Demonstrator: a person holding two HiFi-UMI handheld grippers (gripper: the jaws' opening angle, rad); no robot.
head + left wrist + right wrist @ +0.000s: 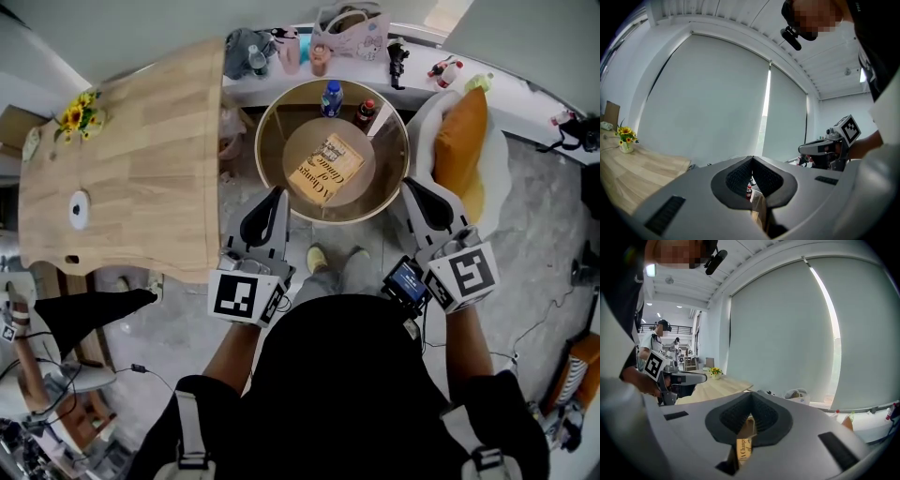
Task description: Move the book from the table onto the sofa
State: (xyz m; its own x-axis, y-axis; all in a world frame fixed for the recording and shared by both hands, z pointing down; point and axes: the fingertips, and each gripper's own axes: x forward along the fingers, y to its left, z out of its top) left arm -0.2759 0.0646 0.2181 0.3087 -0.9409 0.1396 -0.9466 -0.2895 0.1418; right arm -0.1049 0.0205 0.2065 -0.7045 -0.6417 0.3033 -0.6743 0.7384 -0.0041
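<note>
- Both grippers hang at the near rim of the round table (pixel 328 221), one on each side, tips pointing far.
- One book (pixel 325 169) lies flat near the middle of that table, cover up and askew. It sits between the two grippers and a little farther off, touching neither.
- Left gripper (pixel 278 194) is near and left of the book, by the table's left rim. In the left gripper view its jaws (pixel 752 158) are clenched pad to pad with nothing between them. The book (pixel 758 204) and a red-capped bottle (pixel 749 192) show below, through the gap behind the pads.
- Right gripper (pixel 410 185) is near and right of the book, by the right rim. In the right gripper view its jaws (pixel 751 394) are likewise pressed together and empty. The book (pixel 744 444) shows well below them.
- Two bottles stand at the table's far rim: a blue one (pixel 331 97) and the red-capped one (pixel 366 111).
- Sofa (pixel 498 167), white with an orange cushion (pixel 461 141), stands just right of the round table, beside the right gripper.
- Wooden table (pixel 141 178) stands to the left.
</note>
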